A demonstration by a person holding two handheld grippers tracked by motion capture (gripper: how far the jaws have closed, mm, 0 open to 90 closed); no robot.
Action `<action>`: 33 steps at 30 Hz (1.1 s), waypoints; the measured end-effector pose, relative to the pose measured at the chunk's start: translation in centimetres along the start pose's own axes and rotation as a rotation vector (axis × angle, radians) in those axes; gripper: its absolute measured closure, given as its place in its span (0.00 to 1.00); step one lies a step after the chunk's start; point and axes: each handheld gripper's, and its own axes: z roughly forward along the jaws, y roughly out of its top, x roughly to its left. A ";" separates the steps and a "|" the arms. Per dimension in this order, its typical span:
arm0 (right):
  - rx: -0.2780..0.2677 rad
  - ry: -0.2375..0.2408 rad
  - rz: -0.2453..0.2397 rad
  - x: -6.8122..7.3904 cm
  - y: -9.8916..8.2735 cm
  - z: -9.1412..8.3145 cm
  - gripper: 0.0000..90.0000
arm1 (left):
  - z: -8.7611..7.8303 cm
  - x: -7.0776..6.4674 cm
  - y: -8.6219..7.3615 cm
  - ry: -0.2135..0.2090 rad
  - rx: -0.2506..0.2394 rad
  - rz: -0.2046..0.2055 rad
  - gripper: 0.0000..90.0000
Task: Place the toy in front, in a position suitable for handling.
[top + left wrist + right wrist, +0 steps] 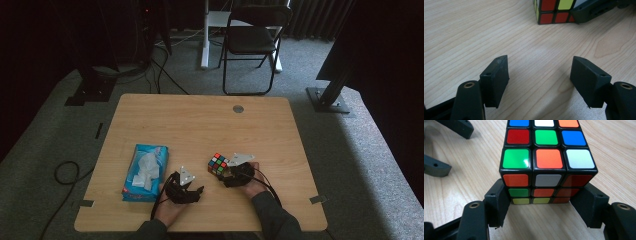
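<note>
1. My right gripper (227,172) is clamped on the puzzle cube (218,164); in the right gripper view its two black pads press the cube's (548,160) lower corners on either side, and the cube sits on the table (200,120).
2. The cube stands near the front edge of the table, a little right of the middle, just beside my right hand (250,182).
3. My left gripper (192,192) has its jaws apart, with nothing but bare wood between them; the left gripper view shows the cube (554,12) farther off, well clear of its pads.
4. The left gripper rests near the front edge, between the cube and the tissue box (145,172), apart from both.
5. The tissue box is the only container here: a blue pack lying flat to the left of my left hand (170,210).
6. White tissue (145,167) bulges out of the opening in its top, crumpled and loose.
</note>
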 end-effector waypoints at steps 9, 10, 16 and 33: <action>0.012 0.038 -0.005 -0.2 -0.4 -0.1 0.37 | -1.0 -0.3 0.4 -0.006 -0.029 0.005 0.37; 0.013 0.043 -0.005 -0.2 -0.4 -0.1 0.36 | -1.2 -0.4 0.5 -0.006 -0.035 0.004 0.37; 0.021 0.062 -0.013 -0.3 -0.6 -0.3 0.32 | -1.9 -0.3 0.7 -0.008 -0.050 0.004 0.37; 0.026 0.056 -0.009 -0.6 -1.1 -0.8 0.27 | -6.1 2.0 1.9 0.010 -0.129 -0.042 0.38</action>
